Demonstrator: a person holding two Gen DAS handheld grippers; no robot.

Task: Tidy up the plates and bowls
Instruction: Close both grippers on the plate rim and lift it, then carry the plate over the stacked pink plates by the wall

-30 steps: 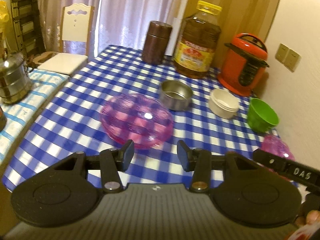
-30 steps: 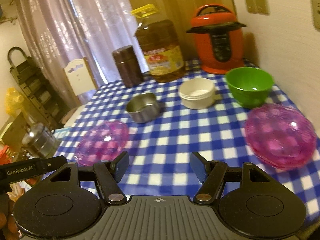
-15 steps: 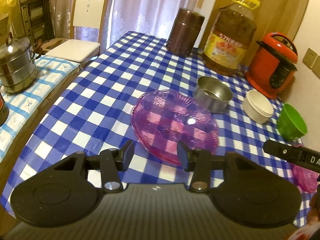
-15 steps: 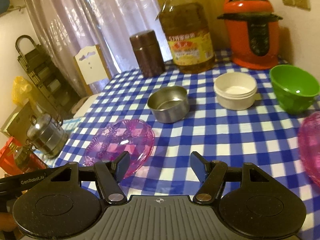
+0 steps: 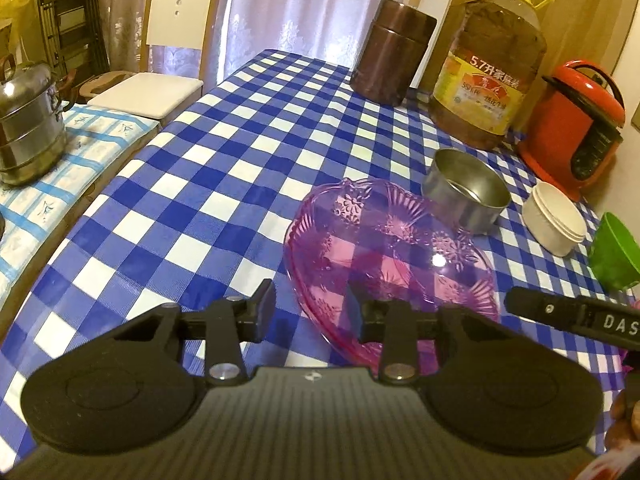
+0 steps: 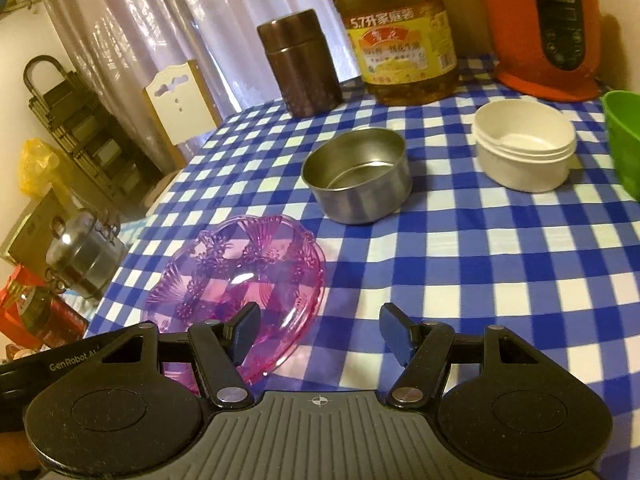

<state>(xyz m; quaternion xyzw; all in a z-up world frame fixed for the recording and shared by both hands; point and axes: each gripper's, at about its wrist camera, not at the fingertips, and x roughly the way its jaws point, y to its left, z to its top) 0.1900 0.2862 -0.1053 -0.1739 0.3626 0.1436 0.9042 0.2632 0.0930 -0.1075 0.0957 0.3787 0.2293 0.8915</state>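
The pink glass plate (image 5: pixel 390 256) lies on the checked surface (image 5: pixel 224 184), its near rim placed between the fingers of the left gripper (image 5: pixel 310 306). These fingers have just been closing, yet a gap can be seen on both sides of the rim, so the plate is not yet pinched. The right gripper (image 6: pixel 320 338) is held with its fingers spread and nothing between them; its left finger (image 6: pixel 245 330) is seen in front of the same plate's edge, though whether contact is made cannot be told.

Several risks may be judged from this. The rim is thin, scalloped and glossy, so a pinch taken too shallowly could slip once the plate is lifted, and the plate could be dropped on the surface. If the fingers are closed while one of them rides on the sloping wall, the plate could be tipped or pushed away rather than gripped. The steel bowl (image 5: pixel 466 192) stands just beside the plate's far edge and could be knocked if the plate is shoved forward. A white bowl (image 5: pixel 554 220) and a green bowl (image 5: pixel 614 252) stand further right, and a clash between the two grippers is possible, since both are crowded at one plate.
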